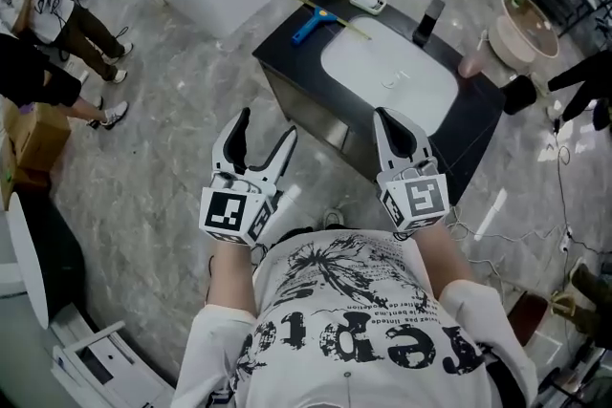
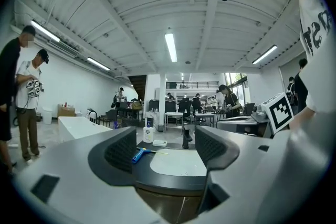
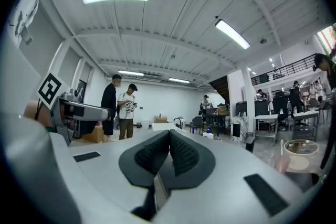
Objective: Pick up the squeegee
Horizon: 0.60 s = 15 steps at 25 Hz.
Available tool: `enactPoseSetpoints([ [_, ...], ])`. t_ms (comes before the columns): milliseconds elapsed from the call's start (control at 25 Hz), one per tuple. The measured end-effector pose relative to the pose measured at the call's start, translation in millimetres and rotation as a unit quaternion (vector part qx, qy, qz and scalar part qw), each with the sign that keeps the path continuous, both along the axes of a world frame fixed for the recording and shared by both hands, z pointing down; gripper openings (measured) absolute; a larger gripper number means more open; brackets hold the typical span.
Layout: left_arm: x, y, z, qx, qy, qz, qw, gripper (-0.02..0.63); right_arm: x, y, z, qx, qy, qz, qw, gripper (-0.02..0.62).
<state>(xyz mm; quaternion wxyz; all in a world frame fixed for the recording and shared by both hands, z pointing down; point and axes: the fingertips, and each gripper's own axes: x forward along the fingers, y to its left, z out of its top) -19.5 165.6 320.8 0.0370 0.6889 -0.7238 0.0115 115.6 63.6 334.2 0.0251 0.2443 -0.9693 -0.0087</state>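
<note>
Left claw (image 1: pixel 265 129) apart and empty; right claw (image 1: pixel 384 119) together, empty. Squeegee (image 1: pixel 315 22) lies untouched at the bench (image 1: pixel 287 57) far-left corner. Recommend the left claw straddle its blue handle squarely.

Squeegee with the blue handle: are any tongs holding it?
No, the squeegee lies on the dark counter beside the sink, far from the open left tongs and the shut right tongs.

Left tongs (image 1: pixel 265 140): jaws apart, empty, held before the chest.
Right tongs (image 1: pixel 395 134): jaws together, empty, held alongside.
</note>
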Motion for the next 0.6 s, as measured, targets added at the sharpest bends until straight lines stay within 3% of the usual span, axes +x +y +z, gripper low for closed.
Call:
enactPoseSetpoints([
  [360,-31,-98,12,-0.025,-0.015,0.033,0.999,0.337,-14,-84,16,-0.008,0.017,0.042,0.999,0.015],
  [600,-81,-189,30,-0.057,-0.021,0.075,0.9954,0.337,-47,-150,17,-0.008,0.015,0.092,0.996,0.014],
])
